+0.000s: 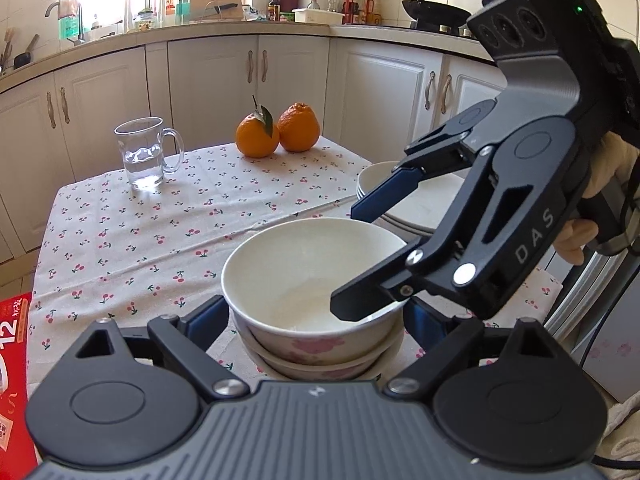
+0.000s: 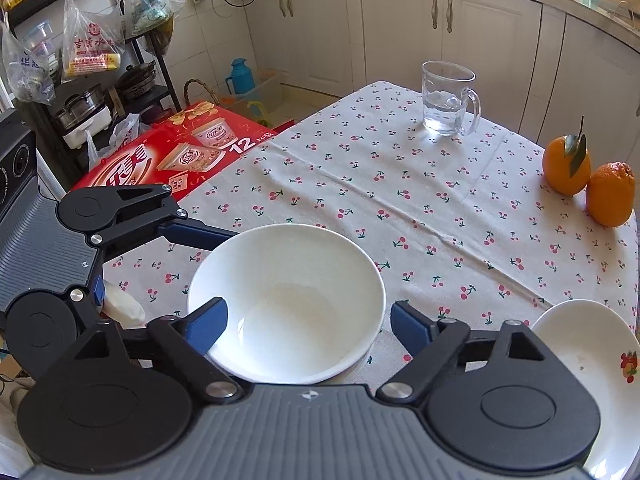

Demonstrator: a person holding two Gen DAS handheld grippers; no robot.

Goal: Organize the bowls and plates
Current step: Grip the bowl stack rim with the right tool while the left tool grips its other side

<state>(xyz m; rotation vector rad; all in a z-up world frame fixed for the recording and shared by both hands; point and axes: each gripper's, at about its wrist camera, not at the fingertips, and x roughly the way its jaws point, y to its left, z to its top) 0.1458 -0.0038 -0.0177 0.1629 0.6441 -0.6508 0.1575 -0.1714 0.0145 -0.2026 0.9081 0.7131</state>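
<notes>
A white top bowl (image 1: 304, 264) with pink flowers on its outside sits nested in two more bowls (image 1: 320, 364) at the near edge of the cherry-print table (image 1: 160, 240). My left gripper (image 1: 316, 320) is open, its fingers (image 2: 192, 236) standing close beside the stack on either side. My right gripper (image 2: 310, 324) is open too. One of its fingers hangs over the inside of the top bowl (image 2: 288, 300) and the other stays outside the rim, neither pad pressing. A stack of white plates (image 1: 420, 208) lies just right of the bowls, behind the right gripper (image 1: 344, 256). The top plate (image 2: 580, 340) carries a fruit print.
A glass mug (image 1: 144, 152) with some water stands at the far left of the table, and two oranges (image 1: 276, 130) sit at its far edge. A red carton (image 2: 168, 156) lies off the table's left side. White cabinets (image 1: 212, 76) run behind.
</notes>
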